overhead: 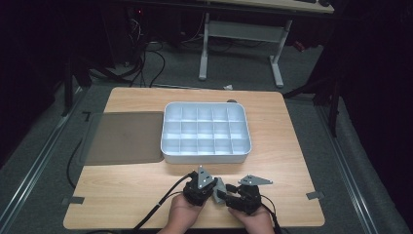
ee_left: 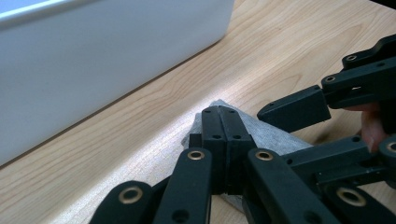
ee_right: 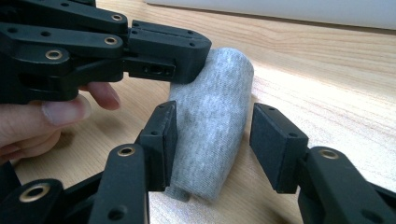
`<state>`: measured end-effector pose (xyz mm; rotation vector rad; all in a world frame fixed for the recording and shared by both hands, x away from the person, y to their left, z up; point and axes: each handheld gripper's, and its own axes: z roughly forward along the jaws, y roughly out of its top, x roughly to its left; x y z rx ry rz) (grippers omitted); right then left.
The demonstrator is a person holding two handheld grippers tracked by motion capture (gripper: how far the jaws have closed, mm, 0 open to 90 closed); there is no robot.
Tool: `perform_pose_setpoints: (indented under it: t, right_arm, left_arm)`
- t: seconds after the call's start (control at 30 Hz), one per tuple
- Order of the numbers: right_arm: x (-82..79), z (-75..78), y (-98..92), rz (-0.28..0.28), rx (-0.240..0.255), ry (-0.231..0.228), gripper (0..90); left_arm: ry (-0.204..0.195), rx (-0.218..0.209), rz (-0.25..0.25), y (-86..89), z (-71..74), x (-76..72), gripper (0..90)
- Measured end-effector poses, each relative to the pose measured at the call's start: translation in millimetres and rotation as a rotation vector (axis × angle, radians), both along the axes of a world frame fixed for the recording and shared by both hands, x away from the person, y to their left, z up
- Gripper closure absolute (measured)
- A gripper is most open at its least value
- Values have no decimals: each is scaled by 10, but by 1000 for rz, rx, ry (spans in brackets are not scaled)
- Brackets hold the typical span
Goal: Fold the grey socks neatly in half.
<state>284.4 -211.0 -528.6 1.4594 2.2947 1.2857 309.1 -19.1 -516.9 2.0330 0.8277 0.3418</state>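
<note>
A small grey cloth roll (ee_right: 219, 93) lies on the wooden table near its front edge, between the two hands (overhead: 220, 187). My left gripper (ee_left: 219, 114) is shut, its jaws pressed together on one end of the roll (ee_left: 275, 135). In the right gripper view that left gripper (ee_right: 187, 56) pinches the roll's upper left edge. My right gripper (ee_right: 217, 135) is open and straddles the roll; its left pad (ee_right: 163, 135) rests against the cloth, while the right pad stands off. From above, the left gripper (overhead: 213, 191) and the right gripper (overhead: 228, 197) meet tip to tip.
A white tray (overhead: 207, 157) divided into several compartments stands mid-table just beyond the grippers; its wall (ee_left: 93, 60) is close to the left gripper. A dark mat (overhead: 124, 139) lies to the tray's left. Bare wood stretches to either side of the hands.
</note>
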Motion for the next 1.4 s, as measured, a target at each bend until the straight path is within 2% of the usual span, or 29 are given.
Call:
perform_pose_setpoints:
  t: [0.13, 0.17, 0.2, 0.27, 0.3, 0.37, 0.4, 0.43, 0.47, 0.57, 0.6, 0.63, 0.67, 0.7, 0.73, 0.87, 1.0, 1.1, 1.13, 1.23, 1.4]
  right_arm:
    - [16, 0, -9, 13, 2, 11, 519]
    - [16, 0, -9, 13, 2, 11, 519]
    - [26, 7, -10, 18, 0, 23, 519]
    - [36, 8, -11, 18, 5, 34, 519]
    - [41, 9, -13, 19, 7, 41, 521]
    - [52, 15, -15, 30, 2, 44, 530]
    - [51, 22, -11, 32, 1, 52, 534]
    - [51, 29, -8, 35, -5, 56, 541]
    - [54, 34, -3, 39, -8, 53, 548]
    - [66, 53, 7, 48, -21, 59, 556]
    - [69, 57, 10, 48, -26, 60, 556]
    - [74, 60, 11, 49, -29, 62, 557]
    - [74, 60, 11, 49, -29, 62, 557]
    - [74, 66, 14, 46, -32, 67, 557]
    - [82, 76, 23, 43, -38, 75, 561]
    - [99, 99, 42, 35, -47, 95, 568]
    - [127, 132, 64, 48, -69, 112, 595]
    - [157, 145, 75, 63, -79, 121, 600]
    - [163, 147, 76, 65, -79, 125, 595]
    - [183, 161, 80, 76, -93, 137, 587]
    - [189, 183, 103, 80, -116, 141, 585]
  left_arm:
    - [-31, -44, 21, 74, 64, -24, 792]
    - [-31, -44, 21, 74, 64, -24, 764]
    - [-54, -67, 40, 187, 109, -37, 742]
    - [-78, -80, 56, 357, 123, -44, 705]
    - [-95, -71, 72, 452, 115, -45, 696]
    - [-96, -45, 103, 658, 95, -32, 680]
    - [-96, -45, 103, 658, 95, -32, 667]
    - [-100, -32, 118, 761, 84, -30, 645]
    - [-119, 8, 144, 956, 60, -44, 621]
    - [-154, 33, 185, 1248, -15, -125, 568]
    - [-136, 39, 196, 1330, -40, -133, 545]
    - [-97, 34, 203, 1400, -52, -120, 524]
    - [-97, 34, 203, 1400, -52, -120, 500]
    - [-58, 12, 217, 1464, -52, -95, 500]
    - [-55, -1, 228, 1510, -41, -68, 483]
    - [-44, -21, 231, 1533, -45, -23, 466]
    - [-25, -16, 214, 1510, -82, -11, 464]
    - [-28, -13, 199, 1495, -72, -43, 455]
    - [-37, -23, 191, 1491, -56, -85, 454]
    - [-52, -18, 180, 1496, -41, -125, 446]
    - [-49, -32, 201, 1523, -38, -138, 438]
